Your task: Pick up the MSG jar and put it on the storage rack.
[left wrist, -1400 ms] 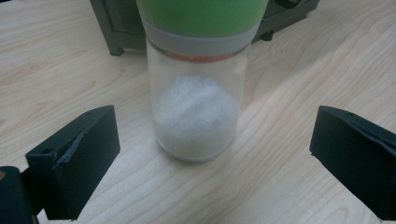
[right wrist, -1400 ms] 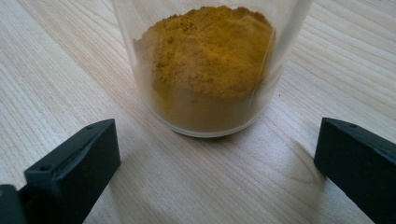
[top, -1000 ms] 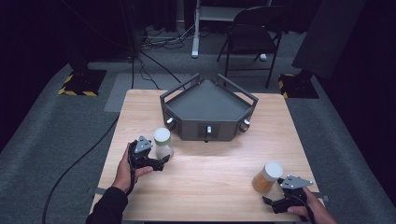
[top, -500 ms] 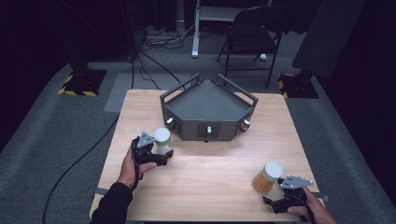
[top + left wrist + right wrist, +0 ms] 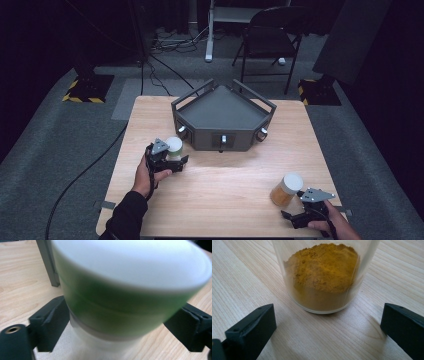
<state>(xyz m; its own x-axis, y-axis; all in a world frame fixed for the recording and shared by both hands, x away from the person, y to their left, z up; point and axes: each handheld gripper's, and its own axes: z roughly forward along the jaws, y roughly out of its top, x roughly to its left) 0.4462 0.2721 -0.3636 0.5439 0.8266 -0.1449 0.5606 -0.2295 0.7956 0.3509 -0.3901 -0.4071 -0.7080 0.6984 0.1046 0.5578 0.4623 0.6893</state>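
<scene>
Grabbing comes first: left gripper (image 5: 172, 159), jaws just closing, squeezes the green jar (image 5: 125, 295) near the table's (image 5: 225, 200) left edge. Next, lift gently. Right gripper (image 5: 300, 212) waits spread behind the yellow jar (image 5: 324, 277).

green jar (image 5: 120, 310), white lid, blurred | jaws closing, seemingly touching its sides

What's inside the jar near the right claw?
The jar holds yellow-orange powder, heaped partway up the clear wall. A white lid covers the top, so the powder's surface is hidden from above.
</scene>
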